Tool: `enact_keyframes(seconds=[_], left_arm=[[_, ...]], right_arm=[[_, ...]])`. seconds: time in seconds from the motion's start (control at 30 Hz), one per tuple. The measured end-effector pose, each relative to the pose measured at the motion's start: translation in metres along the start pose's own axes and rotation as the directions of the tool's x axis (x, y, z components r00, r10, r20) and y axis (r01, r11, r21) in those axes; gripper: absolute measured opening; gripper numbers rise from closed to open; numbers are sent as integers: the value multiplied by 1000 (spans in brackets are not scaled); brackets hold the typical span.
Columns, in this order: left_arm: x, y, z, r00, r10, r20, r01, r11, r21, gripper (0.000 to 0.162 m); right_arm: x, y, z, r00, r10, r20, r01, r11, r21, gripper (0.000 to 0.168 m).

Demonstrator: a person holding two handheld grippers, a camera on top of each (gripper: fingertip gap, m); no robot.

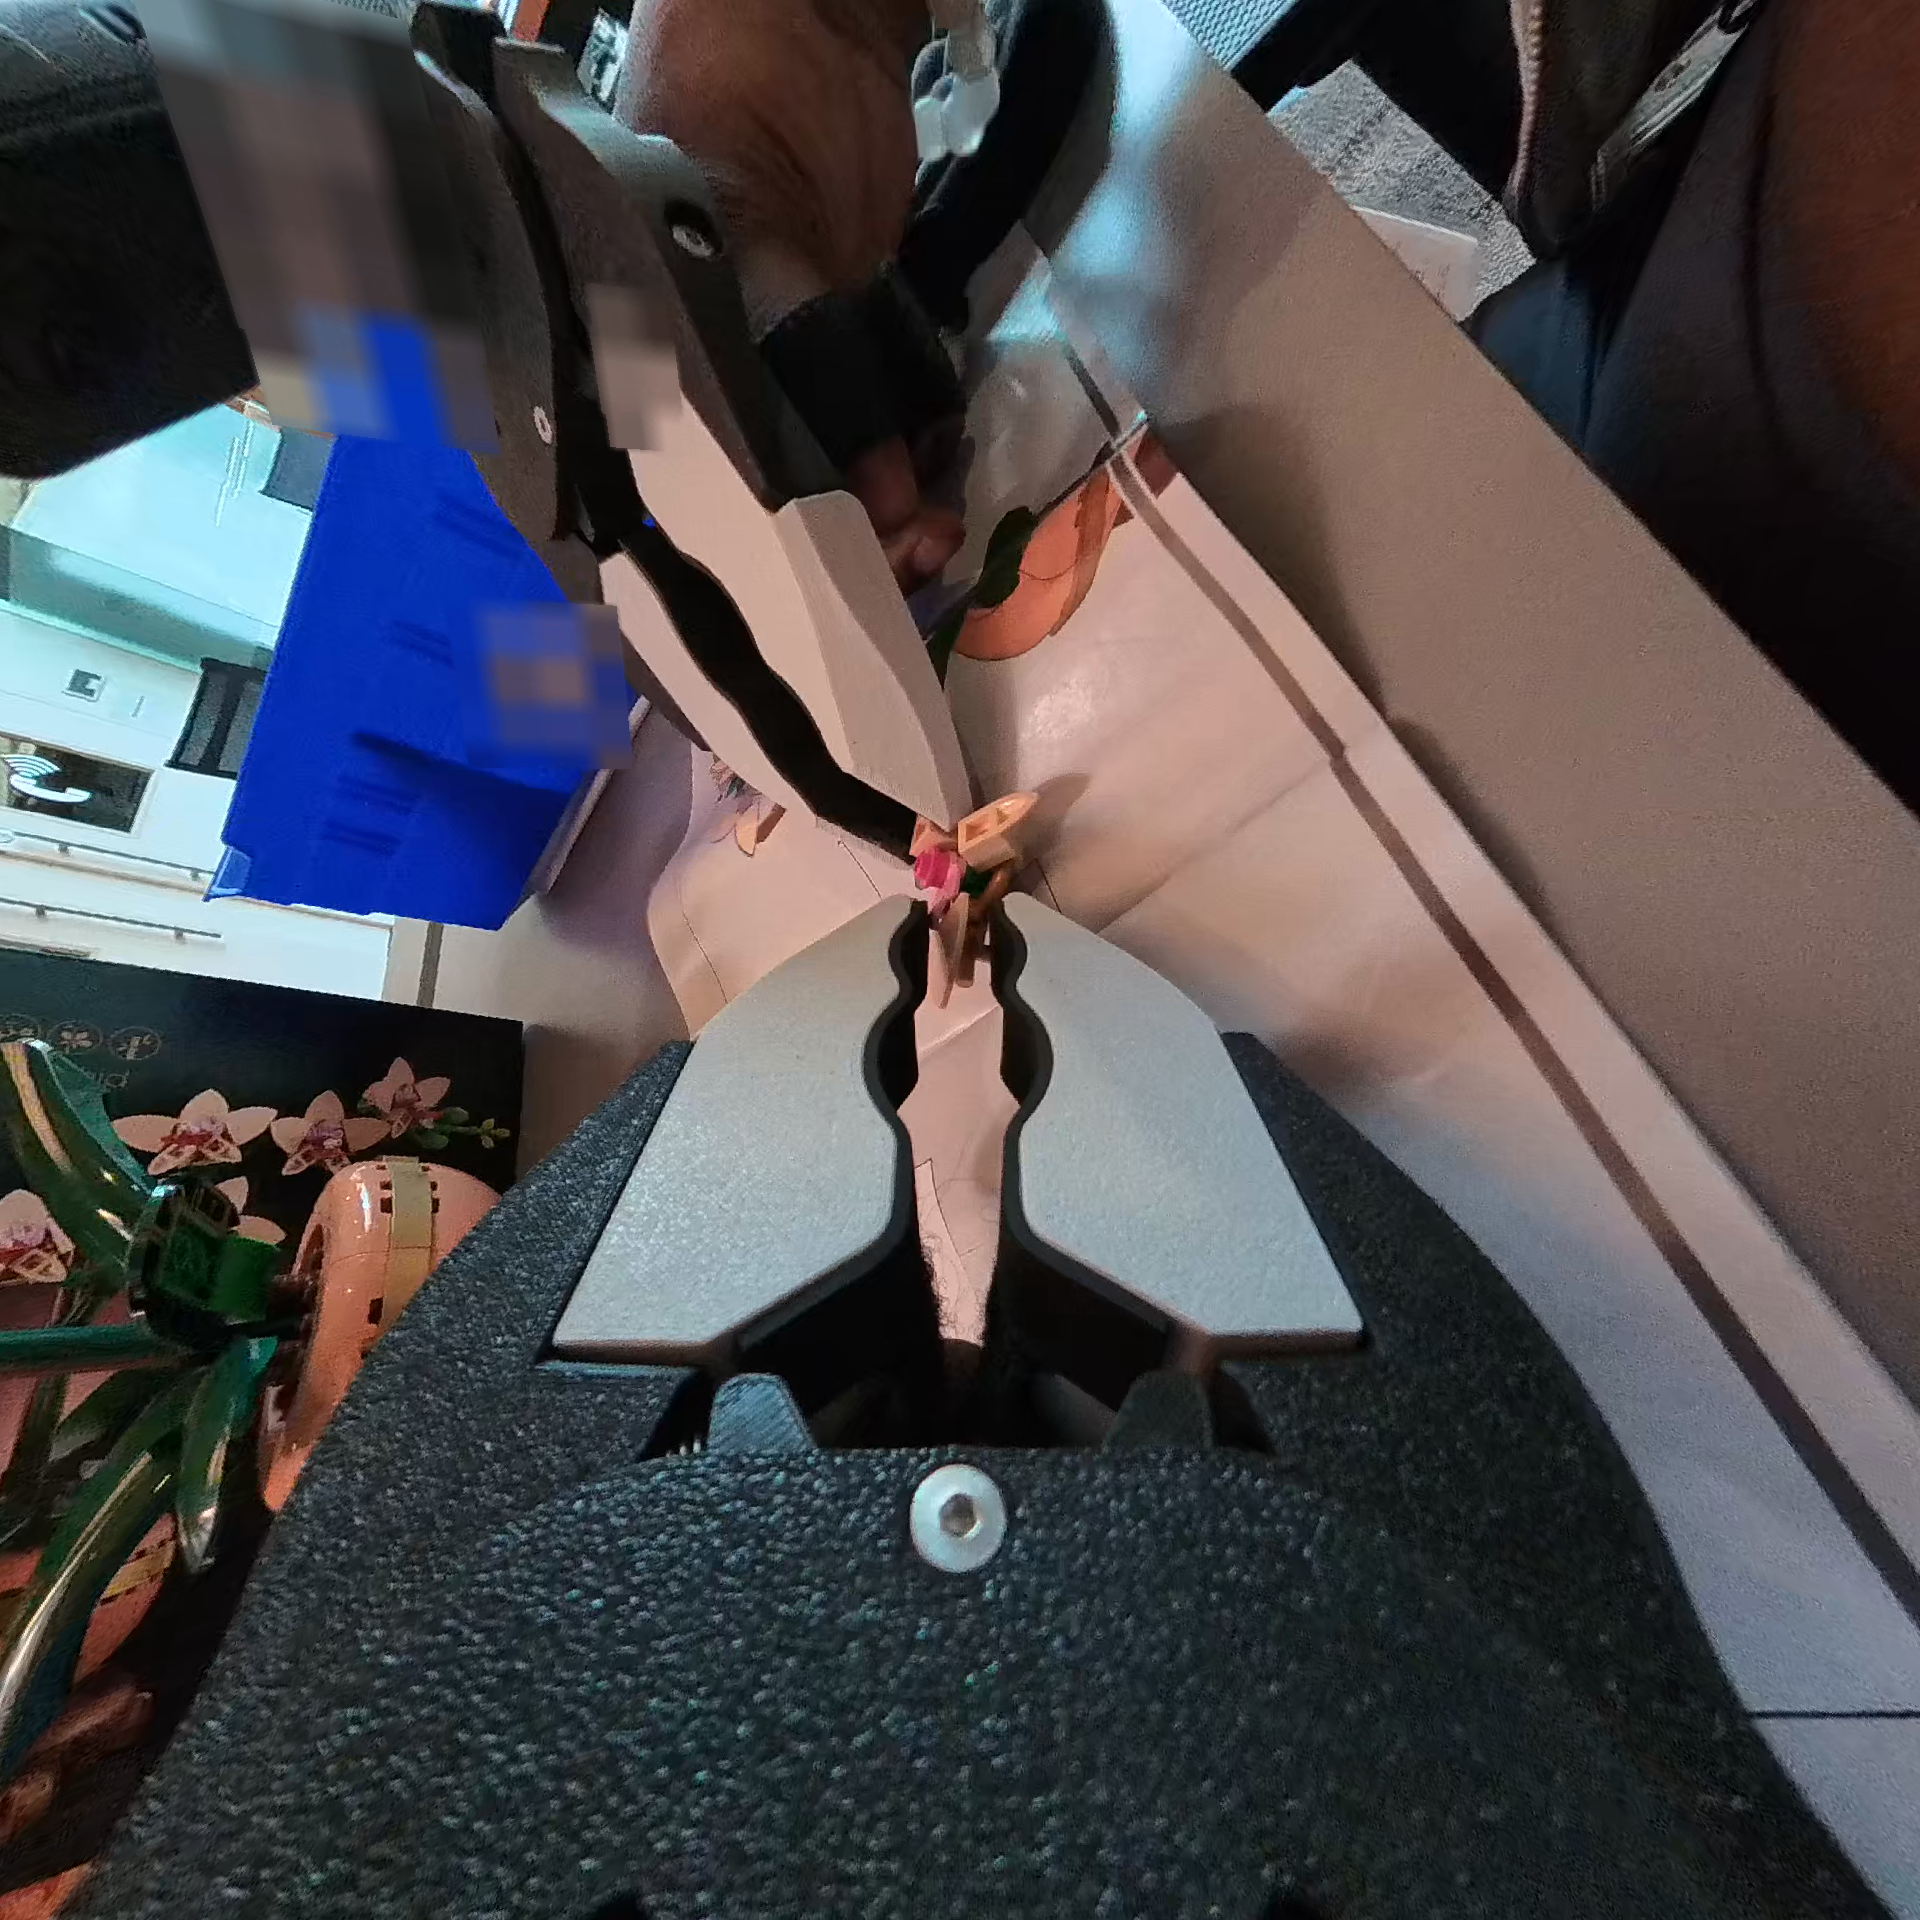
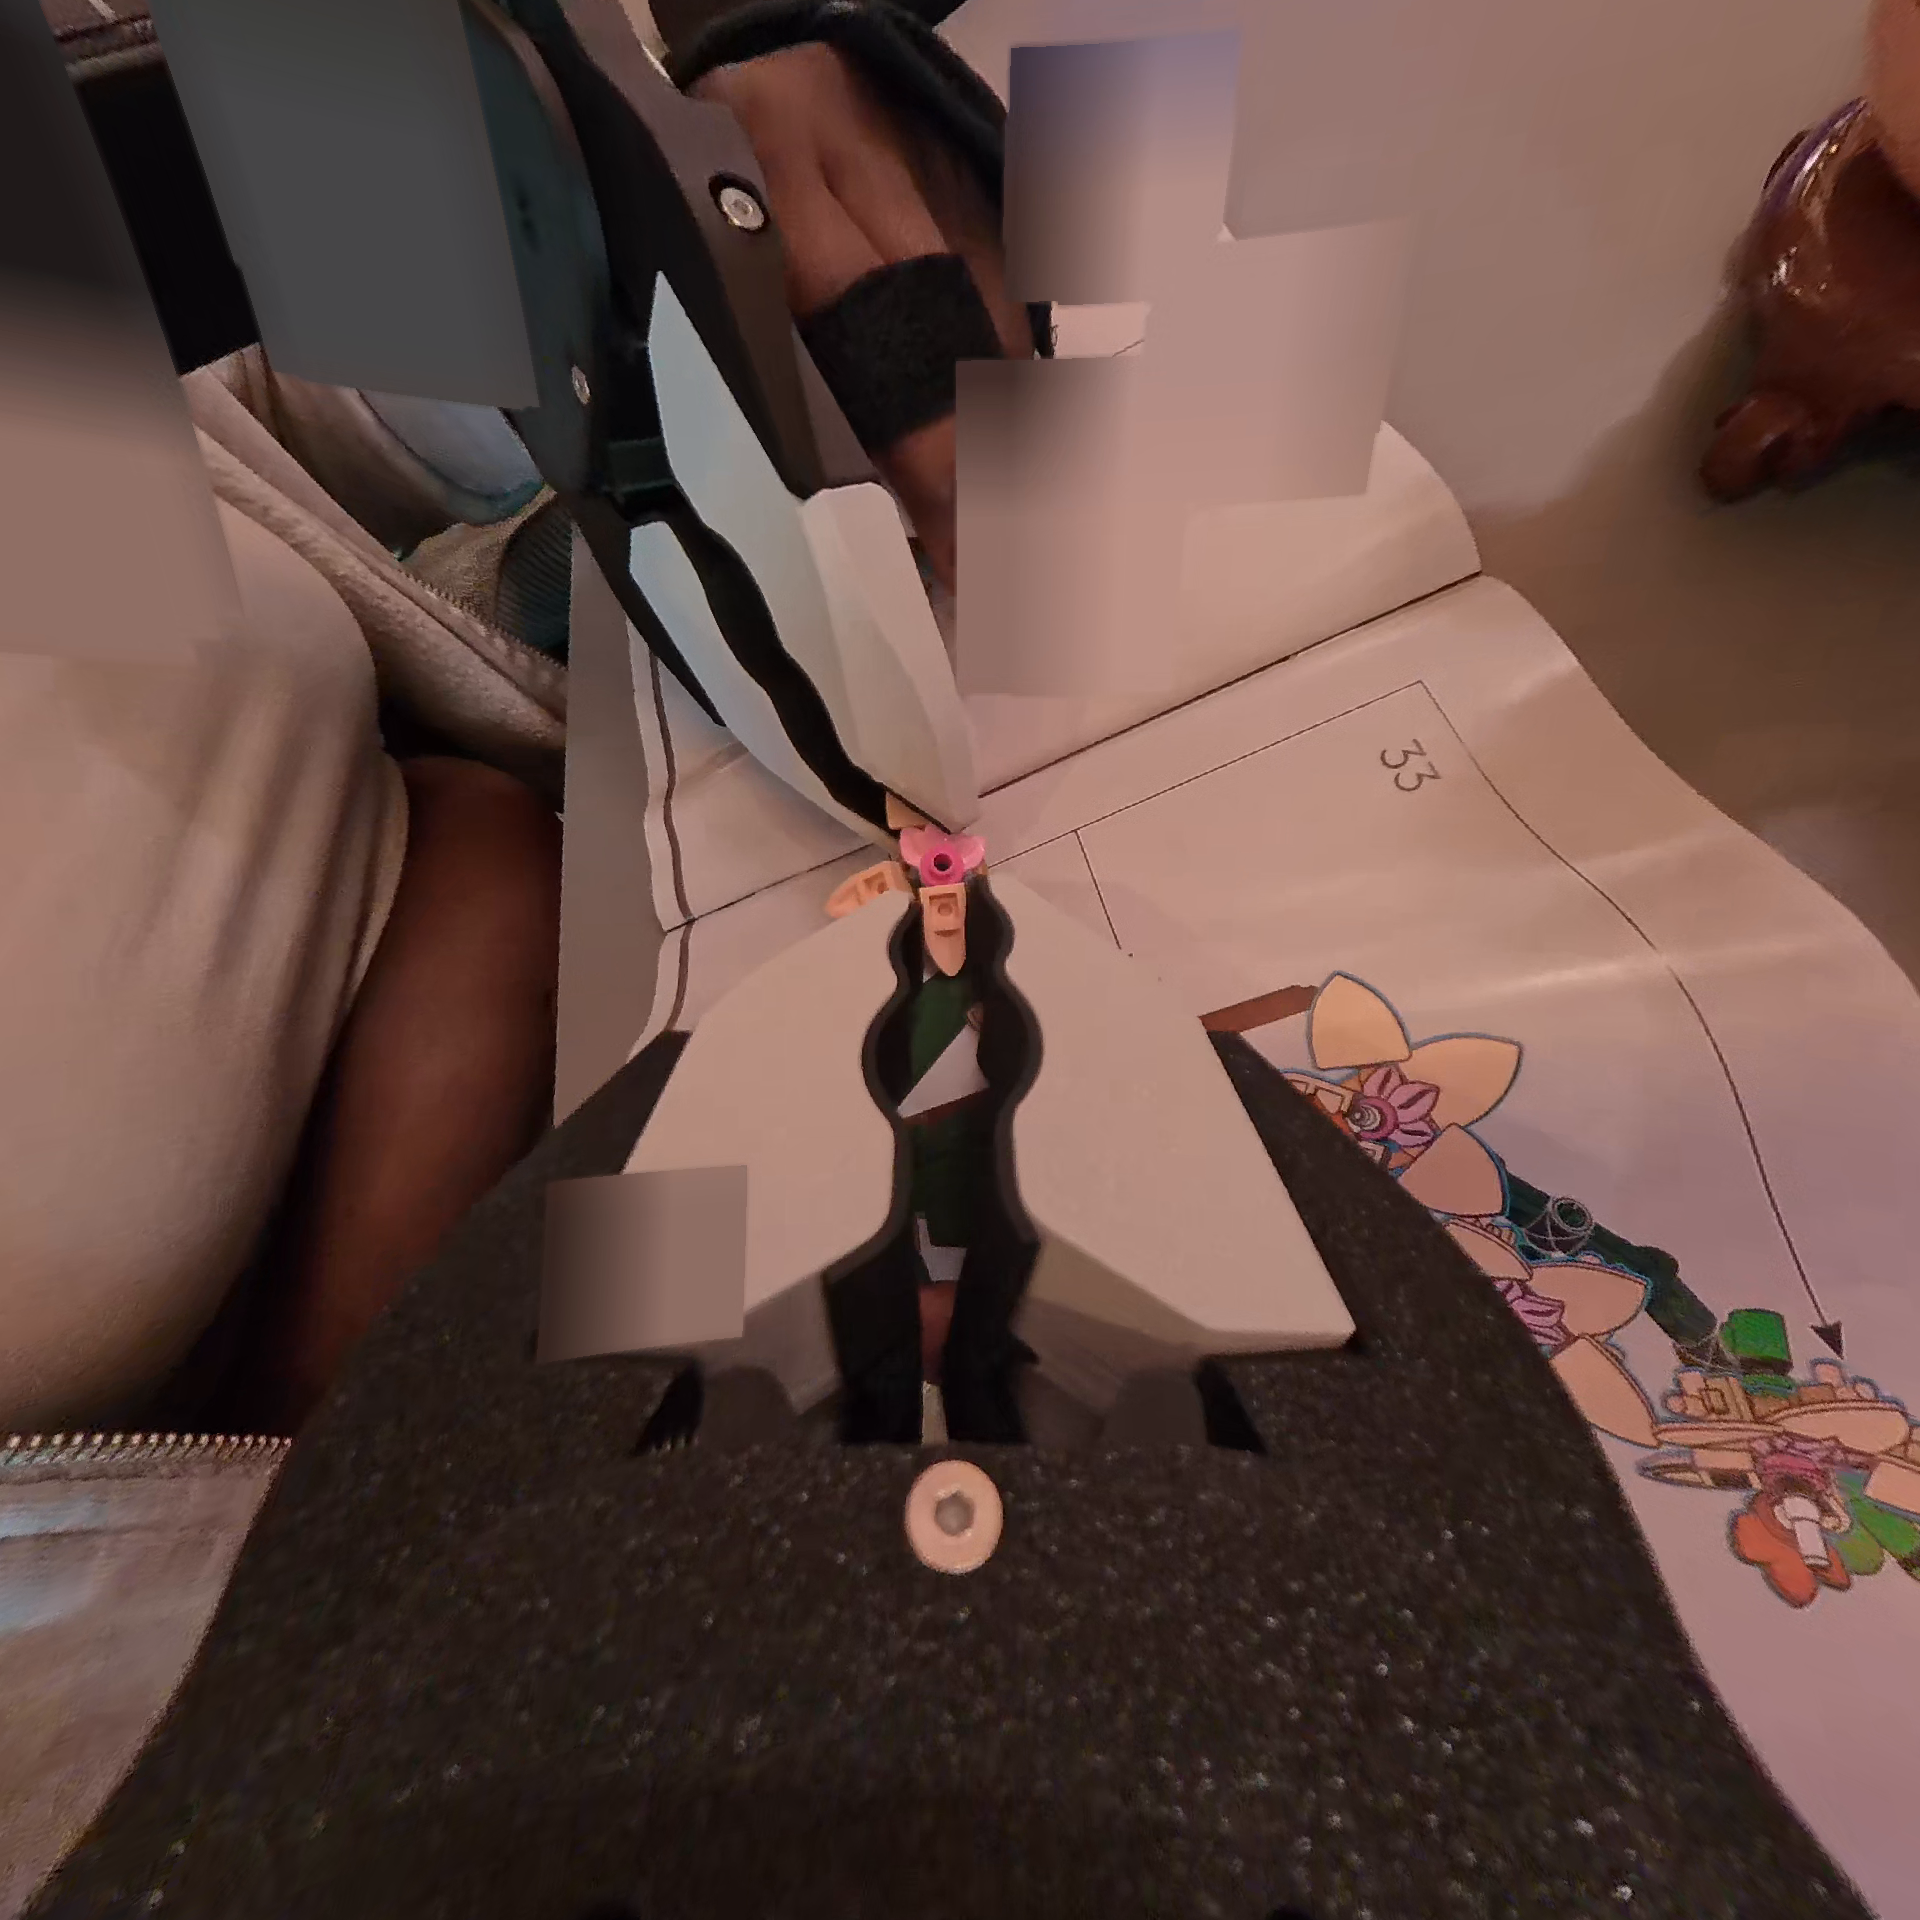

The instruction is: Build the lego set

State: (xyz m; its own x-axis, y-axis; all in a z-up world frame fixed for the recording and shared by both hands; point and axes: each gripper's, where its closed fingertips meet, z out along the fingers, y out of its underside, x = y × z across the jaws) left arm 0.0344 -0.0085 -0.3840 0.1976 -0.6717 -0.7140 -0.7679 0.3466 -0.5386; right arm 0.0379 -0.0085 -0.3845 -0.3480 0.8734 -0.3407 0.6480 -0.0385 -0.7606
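A small lego flower [image 1: 995, 828], with tan petals around a pink centre [image 1: 935, 871], is held in the air between both grippers. My left gripper [image 1: 961, 914] is shut on one tan petal from below. My right gripper [image 1: 933, 821] comes in from the upper left, its tips closed on the flower's other side. In the right wrist view my right gripper [image 2: 945, 930] pinches a tan petal [image 2: 943, 928] just under the pink centre [image 2: 941, 858]. The left gripper [image 2: 916, 805] meets it from above. A second tan petal [image 2: 862, 891] sticks out to the left.
The open instruction booklet [image 2: 1351, 935] lies on the table under the grippers. A blue bin [image 1: 395, 675], the set's black box [image 1: 260, 1101] and the partly built orchid with its pink pot [image 1: 353, 1299] are at the left. A brown object [image 2: 1818, 312] sits far right. My left and right fingertips are right by each other.
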Motion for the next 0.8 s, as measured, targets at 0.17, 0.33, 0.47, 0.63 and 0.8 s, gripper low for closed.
enact_keyframes(seconds=[0.17, 0.33, 0.47, 0.63, 0.8], left_arm=[[1, 1, 0, 1000, -6, -11, 6, 1000, -4, 10], [1, 1, 0, 1000, -14, -16, 14, 1000, -4, 10], [1, 1, 0, 1000, -8, -11, 8, 1000, -2, 10], [1, 1, 0, 1000, -3, -7, 3, 1000, 0, 10], [1, 0, 0, 1000, -4, -7, 4, 1000, 0, 10]], right_arm=[[2, 3, 1, 999, -18, -40, 18, 1000, -19, 7], [2, 6, 4, 996, -41, -75, 38, 998, -44, 7], [2, 7, 4, 996, -41, -75, 37, 998, -54, 7], [2, 8, 4, 995, -39, -91, 28, 992, -123, 7], [2, 9, 5, 995, -43, -88, 23, 977, -212, 7]])
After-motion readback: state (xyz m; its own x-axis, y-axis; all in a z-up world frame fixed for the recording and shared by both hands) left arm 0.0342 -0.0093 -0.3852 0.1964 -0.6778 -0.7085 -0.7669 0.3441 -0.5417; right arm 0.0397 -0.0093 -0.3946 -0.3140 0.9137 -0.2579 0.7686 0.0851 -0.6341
